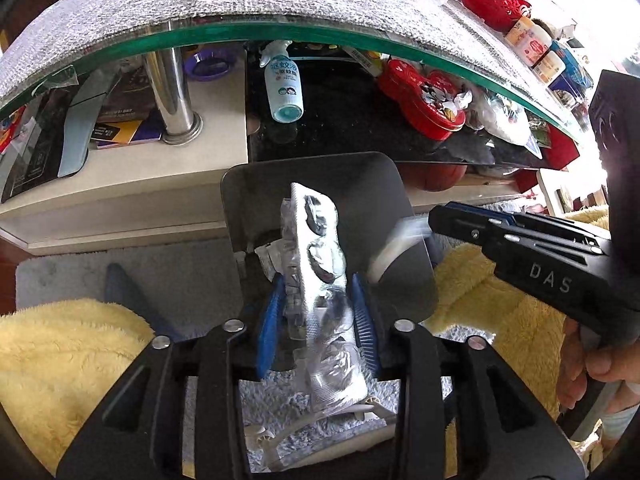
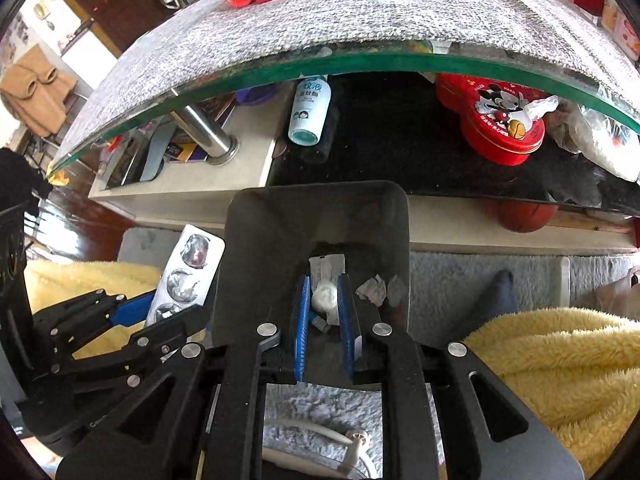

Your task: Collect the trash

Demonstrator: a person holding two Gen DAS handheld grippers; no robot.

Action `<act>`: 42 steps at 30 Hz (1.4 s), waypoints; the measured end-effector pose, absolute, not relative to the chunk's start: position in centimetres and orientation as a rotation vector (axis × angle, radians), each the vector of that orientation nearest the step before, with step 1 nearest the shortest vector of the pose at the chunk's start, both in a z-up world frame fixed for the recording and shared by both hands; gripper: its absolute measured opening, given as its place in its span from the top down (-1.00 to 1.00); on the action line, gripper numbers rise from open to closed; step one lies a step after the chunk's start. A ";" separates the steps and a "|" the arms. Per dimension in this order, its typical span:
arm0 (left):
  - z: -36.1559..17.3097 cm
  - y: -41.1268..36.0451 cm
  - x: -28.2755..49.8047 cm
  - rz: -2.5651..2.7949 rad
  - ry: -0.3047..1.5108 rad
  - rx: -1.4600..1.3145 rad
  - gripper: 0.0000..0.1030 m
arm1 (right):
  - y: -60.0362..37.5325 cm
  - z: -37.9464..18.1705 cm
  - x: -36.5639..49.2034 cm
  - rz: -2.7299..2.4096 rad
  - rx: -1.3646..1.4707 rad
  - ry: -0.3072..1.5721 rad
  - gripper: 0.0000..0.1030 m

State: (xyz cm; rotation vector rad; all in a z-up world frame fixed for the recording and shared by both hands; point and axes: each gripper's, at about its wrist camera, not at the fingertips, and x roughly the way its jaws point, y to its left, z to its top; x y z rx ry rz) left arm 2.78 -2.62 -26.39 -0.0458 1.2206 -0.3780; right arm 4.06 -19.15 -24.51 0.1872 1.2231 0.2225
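One blister pack (image 1: 320, 264), one bin (image 2: 280, 216), two grippers (both over it).

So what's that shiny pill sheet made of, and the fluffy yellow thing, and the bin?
The pill sheet looks like silvery foil with clear plastic bubbles: it glints and crinkles. The yellow thing looks like soft fleece, a fuzzy pile. The bin seems dull dark plastic, though smooth matte metal is possible.

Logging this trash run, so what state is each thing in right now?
Blister pack: upright between the left gripper pads, above the bin.
Left gripper: jaws parted, pack between them.
Right gripper: shut on white wad.
Dark bin: open, paper scraps inside.
Spray bottle: lying on the lower shelf.
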 end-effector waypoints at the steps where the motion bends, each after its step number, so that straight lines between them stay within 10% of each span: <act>1: -26.3 -2.6 2.8 -0.378 1.218 -0.047 0.09 | -19.3 -24.5 4.1 0.218 0.191 1.221 0.65; 12: -24.7 -1.5 3.4 -0.322 1.162 -0.028 -0.74 | -22.1 -22.5 4.6 0.090 0.191 1.131 -0.78; 42: -14.9 -0.4 14.3 -0.272 0.992 -0.011 -0.82 | -23.3 -13.9 15.4 0.114 0.116 0.922 -0.79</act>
